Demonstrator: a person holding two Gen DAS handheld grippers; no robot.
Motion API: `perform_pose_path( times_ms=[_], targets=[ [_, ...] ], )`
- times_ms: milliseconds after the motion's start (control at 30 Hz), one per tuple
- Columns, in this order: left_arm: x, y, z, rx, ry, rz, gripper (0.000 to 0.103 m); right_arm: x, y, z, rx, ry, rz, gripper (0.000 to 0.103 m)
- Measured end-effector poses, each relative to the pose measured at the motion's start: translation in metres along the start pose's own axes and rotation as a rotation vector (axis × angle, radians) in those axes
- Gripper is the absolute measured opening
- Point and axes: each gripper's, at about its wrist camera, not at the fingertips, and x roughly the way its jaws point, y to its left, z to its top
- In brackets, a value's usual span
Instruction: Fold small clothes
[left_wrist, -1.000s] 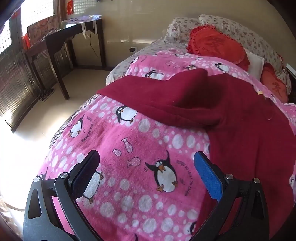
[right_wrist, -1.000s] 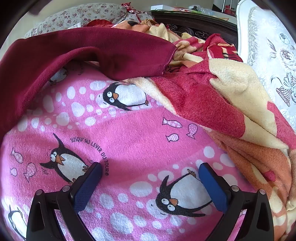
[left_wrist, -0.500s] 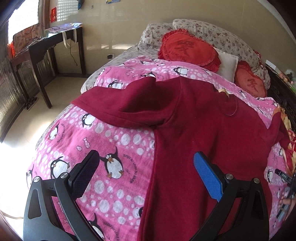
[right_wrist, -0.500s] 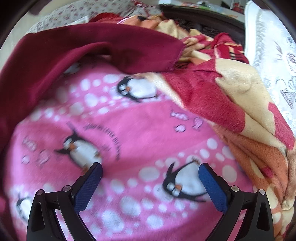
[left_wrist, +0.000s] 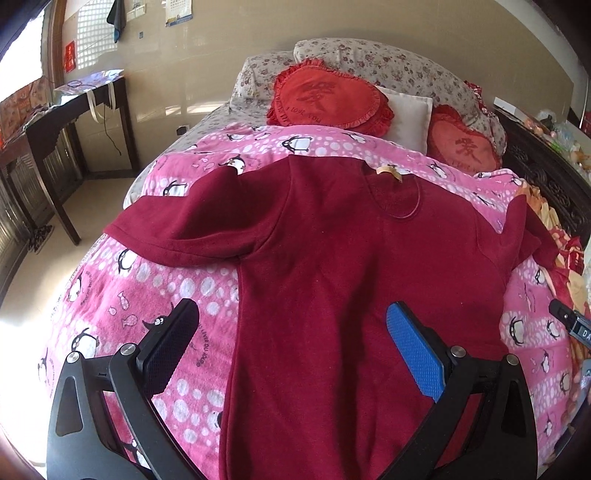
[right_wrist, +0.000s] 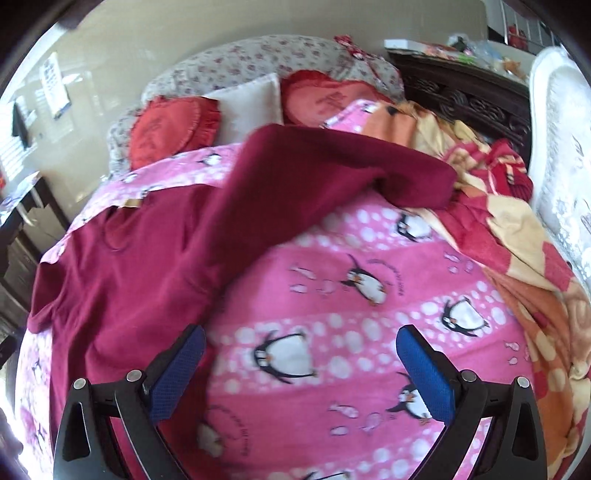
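Note:
A dark red long-sleeved top (left_wrist: 332, 266) lies spread face up on the pink penguin blanket (left_wrist: 155, 295), collar toward the pillows, both sleeves stretched out sideways. My left gripper (left_wrist: 291, 343) is open and empty, held above the top's lower body. My right gripper (right_wrist: 301, 365) is open and empty, above the blanket just right of the top (right_wrist: 129, 280). The top's right sleeve (right_wrist: 351, 173) runs out toward the orange blanket. The right gripper's tip shows at the right edge of the left wrist view (left_wrist: 570, 321).
Red heart cushions (left_wrist: 328, 98), a white pillow (left_wrist: 410, 114) and floral pillows lie at the head of the bed. A rumpled orange-and-red blanket (right_wrist: 524, 251) lies on the right side. A dark desk (left_wrist: 70, 110) stands left of the bed, a dark carved headboard (right_wrist: 461, 96) at the right.
Both grippers have pulled back and risen from the bed, so the whole top and the pillows now show. Both have stayed open and empty.

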Motion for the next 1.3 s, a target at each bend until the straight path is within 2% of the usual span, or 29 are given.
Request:
perform_pose_path(
  times_ms=[167,633,1033,1300],
  targets=[
    [-0.001,-0.010,-0.001,0.017,-0.019,-0.011,0.102,-0.002,0.036,0.002,-0.081,-0.006,0.014,0.103],
    [0.013,-0.018,-0.002,0.017,0.011,-0.005,0.102,0.004,0.096,0.000,-0.136,0.024,0.101,0.103],
    [0.025,-0.010,-0.005,-0.006,0.038,-0.002,0.102,0.007,0.118,-0.003,-0.148,0.037,0.156,0.103],
    [0.029,-0.003,-0.003,-0.024,0.047,0.000,0.102,0.012,0.130,-0.004,-0.165,0.047,0.147,0.103]
  ],
)
